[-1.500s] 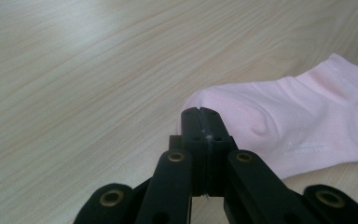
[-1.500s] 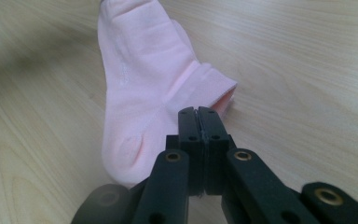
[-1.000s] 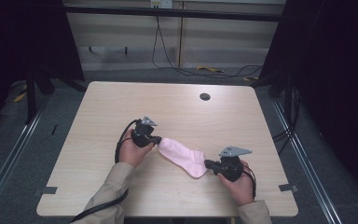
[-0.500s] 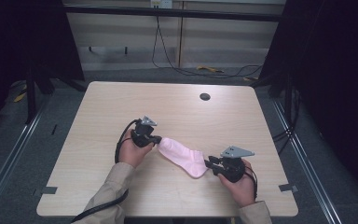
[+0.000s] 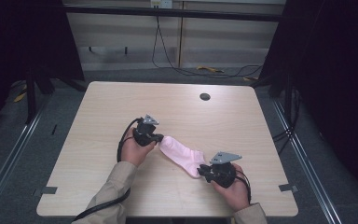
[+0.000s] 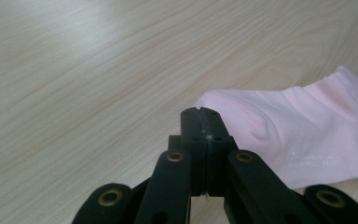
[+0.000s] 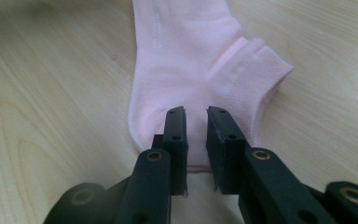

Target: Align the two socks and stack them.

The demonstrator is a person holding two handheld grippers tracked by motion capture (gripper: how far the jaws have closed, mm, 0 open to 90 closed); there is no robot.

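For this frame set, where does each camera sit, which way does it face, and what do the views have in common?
High view: fixed above the person's side, looking forward and down on the pale wooden table; both forearms, left claw and right claw show.
Left gripper view: rides the left claw, looking along its closed black jaws at the toe end of the pink cotton sock.
Right gripper view: rides the right claw, looking along its slightly parted jaws at the sock's cuff end.
Shared: all three show sock and table.
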